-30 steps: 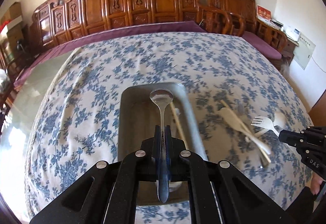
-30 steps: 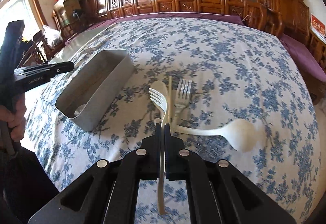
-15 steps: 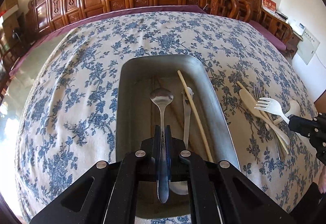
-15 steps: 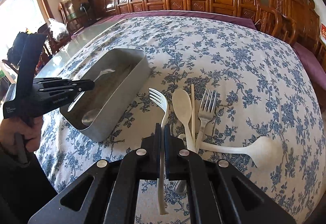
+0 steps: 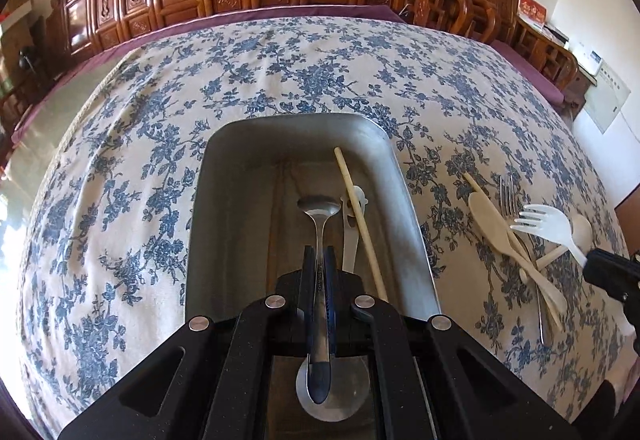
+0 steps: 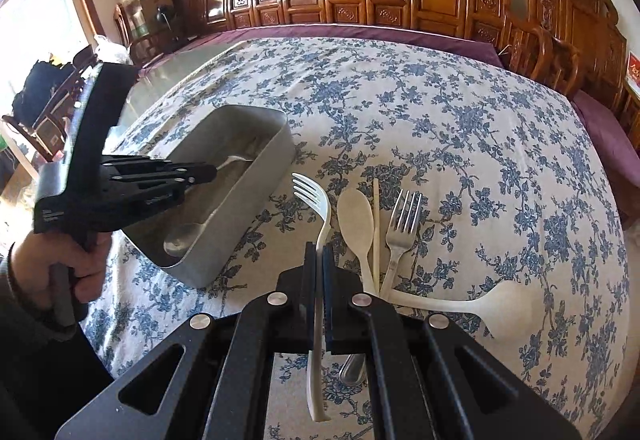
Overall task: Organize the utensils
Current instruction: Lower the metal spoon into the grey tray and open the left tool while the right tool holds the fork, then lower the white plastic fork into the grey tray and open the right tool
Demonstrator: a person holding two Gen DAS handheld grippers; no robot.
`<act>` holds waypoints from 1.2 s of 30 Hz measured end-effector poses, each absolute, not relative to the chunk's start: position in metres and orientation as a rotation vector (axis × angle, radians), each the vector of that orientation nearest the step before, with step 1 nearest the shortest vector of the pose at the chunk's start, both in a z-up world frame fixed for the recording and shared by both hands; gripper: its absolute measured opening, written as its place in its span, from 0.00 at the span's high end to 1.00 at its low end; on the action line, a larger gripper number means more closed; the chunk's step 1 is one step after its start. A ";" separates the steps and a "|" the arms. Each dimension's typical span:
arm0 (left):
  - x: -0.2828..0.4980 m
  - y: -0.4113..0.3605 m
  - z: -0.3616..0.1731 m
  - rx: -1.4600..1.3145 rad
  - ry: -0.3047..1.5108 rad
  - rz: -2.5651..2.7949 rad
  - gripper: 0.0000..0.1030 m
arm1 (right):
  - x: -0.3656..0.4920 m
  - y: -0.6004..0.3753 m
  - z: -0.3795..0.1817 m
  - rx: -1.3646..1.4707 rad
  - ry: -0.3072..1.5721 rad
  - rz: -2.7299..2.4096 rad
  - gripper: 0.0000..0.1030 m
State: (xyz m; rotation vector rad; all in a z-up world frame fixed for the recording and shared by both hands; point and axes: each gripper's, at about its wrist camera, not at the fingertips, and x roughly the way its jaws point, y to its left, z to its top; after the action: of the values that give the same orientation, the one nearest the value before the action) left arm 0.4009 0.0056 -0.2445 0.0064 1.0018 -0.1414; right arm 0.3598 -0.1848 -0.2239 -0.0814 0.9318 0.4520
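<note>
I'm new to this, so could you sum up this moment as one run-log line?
left gripper: shut on metal spoon, over tray | right gripper: shut on white fork, above cloth

Left gripper (image 5: 318,260): matte black frame, dark blue pads on its two fingers, four round silver screws across the linkage.
Right gripper (image 6: 318,256): same black build, same silver screws.
Left gripper's housing, right wrist view: small pale lettering, unreadable.
Sleeve (image 6: 24,336): dark.
</note>
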 end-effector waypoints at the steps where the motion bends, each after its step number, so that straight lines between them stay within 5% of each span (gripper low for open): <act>1: 0.402 0.006 -0.246 0.002 1.007 -0.139 0.96 | 0.359 -0.184 -0.223 -0.084 0.931 0.453 0.96; 36: 0.365 0.090 -0.190 -0.040 0.844 -0.100 0.95 | 0.405 -0.053 -0.220 -0.068 0.977 0.528 0.96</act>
State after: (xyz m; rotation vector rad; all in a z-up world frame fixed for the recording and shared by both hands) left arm 0.3650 0.0898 -0.1902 -0.0399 0.8442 -0.0998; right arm 0.4049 -0.0533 -0.2204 -0.0681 0.9769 0.5282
